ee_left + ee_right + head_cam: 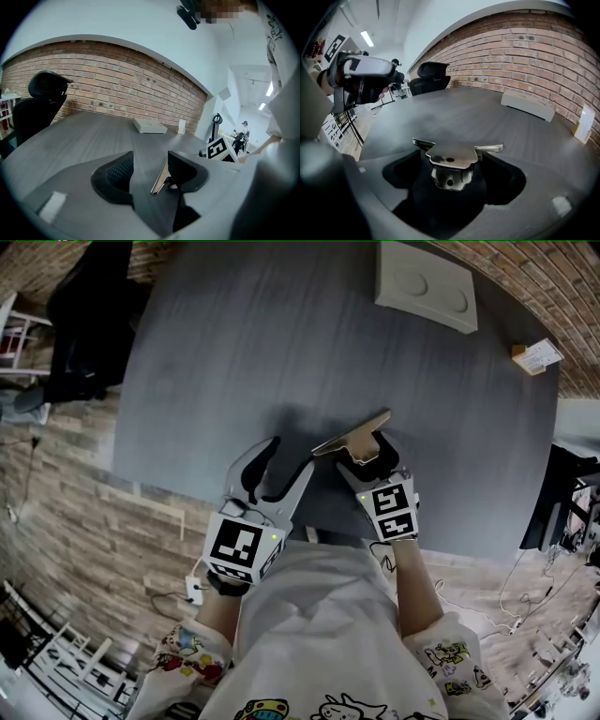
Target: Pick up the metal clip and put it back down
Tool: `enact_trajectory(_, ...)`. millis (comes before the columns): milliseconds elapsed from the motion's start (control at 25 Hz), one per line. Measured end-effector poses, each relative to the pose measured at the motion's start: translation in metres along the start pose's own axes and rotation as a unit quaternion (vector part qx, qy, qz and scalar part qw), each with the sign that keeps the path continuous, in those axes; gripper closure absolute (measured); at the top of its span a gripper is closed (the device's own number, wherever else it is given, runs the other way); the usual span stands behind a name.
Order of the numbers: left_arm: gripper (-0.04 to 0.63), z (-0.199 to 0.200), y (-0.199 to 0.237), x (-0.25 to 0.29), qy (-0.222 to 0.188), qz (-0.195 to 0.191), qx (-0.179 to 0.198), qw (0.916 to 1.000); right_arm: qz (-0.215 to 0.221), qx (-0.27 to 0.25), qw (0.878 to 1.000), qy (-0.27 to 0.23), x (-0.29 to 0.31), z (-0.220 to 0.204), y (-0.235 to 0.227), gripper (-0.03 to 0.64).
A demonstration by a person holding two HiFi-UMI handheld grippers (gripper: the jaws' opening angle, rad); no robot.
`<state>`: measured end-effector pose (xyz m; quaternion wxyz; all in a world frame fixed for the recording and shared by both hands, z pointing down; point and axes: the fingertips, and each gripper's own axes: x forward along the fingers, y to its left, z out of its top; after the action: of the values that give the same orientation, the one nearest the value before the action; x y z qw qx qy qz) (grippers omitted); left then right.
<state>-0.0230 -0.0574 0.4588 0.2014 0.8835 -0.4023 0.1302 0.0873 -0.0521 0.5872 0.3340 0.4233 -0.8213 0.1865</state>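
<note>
My right gripper (367, 450) is shut on the metal clip (352, 434), a flat silvery clip with two wings. It holds the clip just over the grey table (281, 352), near the front edge. In the right gripper view the clip (451, 157) sits clamped between the dark jaws of that gripper (452, 165), its wings spread to either side. My left gripper (289, 461) stands open just to the left, with nothing between its fingers. In the left gripper view the clip (160, 177) shows edge-on beside the open left gripper's (150, 171) right finger.
A flat white box (427, 287) lies at the far side of the table, with a small card box (536, 355) at the far right edge. A black office chair (89, 324) stands off the left side. Brick wall lies beyond the table.
</note>
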Motion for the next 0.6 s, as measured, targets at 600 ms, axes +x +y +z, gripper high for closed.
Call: enact_trajectory(600,0.364,0.0032,0.0059,-0.0028,-0.006,0.003,-0.002,1.0000,0.007,0.002,1.000,0.002,0.0041,0.0029,0.0041,0.276)
